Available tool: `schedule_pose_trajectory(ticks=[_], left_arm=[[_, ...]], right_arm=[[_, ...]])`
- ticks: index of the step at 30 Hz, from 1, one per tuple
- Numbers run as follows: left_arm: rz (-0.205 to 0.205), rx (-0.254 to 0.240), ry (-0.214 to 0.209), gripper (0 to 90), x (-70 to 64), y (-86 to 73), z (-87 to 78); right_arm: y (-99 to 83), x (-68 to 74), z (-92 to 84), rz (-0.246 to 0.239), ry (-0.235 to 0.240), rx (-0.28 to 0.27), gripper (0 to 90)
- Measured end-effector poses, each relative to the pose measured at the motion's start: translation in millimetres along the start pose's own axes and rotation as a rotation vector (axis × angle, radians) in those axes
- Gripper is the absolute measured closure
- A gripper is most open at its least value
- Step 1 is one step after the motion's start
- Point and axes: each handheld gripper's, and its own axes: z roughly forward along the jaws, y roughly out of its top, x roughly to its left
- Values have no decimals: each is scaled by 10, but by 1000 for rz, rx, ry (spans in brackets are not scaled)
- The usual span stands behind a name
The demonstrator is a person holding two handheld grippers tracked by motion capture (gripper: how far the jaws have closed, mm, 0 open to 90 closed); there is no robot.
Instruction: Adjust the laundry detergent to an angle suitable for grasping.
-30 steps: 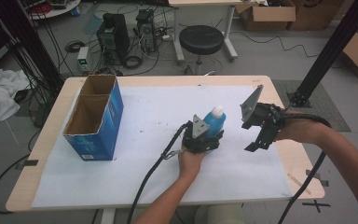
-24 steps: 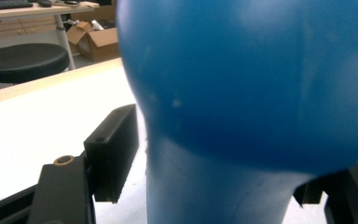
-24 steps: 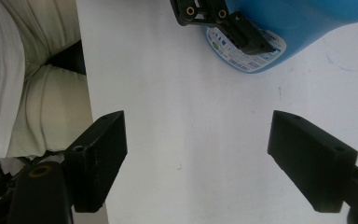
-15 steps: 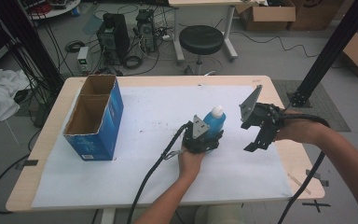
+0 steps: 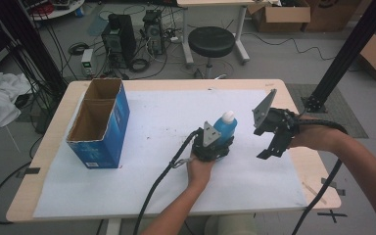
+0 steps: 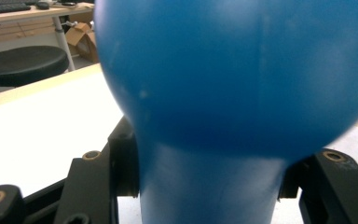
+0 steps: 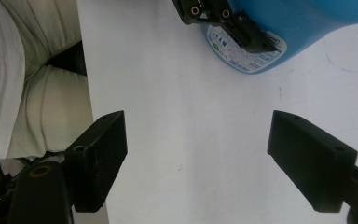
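A white sheet covers the table, with an open blue cardboard box standing well to the left. Near the middle stands a blue bottle; the left gripper has just closed its jaws on the narrow lower part, pads pressing both sides. The right gripper hovers to the right, jaws spread wide with nothing between them, apart from the bottle

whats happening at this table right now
A person works at the table with a gripper in each hand. The left gripper has just been closing its jaws on the narrow part of a blue bottle standing on the white sheet, and now grips it. The right gripper hovers open beside it, holding nothing. An open blue box waits at left.
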Motion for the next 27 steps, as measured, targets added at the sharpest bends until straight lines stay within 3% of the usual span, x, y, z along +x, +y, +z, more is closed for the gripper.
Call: schedule_pose_trajectory(ticks=[5,6,10,15,21,23,27], left_arm=[[-1,16,-12,434,15,22,-13],[-22,23,-39,435,54,44,-35],[-24,22,-71,437,101,100,-105],[27,17,-130,438,203,326,-298],[63,4,-218,439,390,675,-540],[91,-1,-256,439,472,835,-656],[102,-8,-299,439,552,934,-761]], right_arm=[[-10,2,-7,3,-1,1,196],[-13,2,-8,4,-1,-1,196],[-26,3,-17,6,-4,-3,196],[-38,5,-19,9,-3,0,196],[-5,21,-51,3,-9,-2,196],[8,25,-63,0,-11,1,196],[37,36,-87,-2,-16,0,196]])
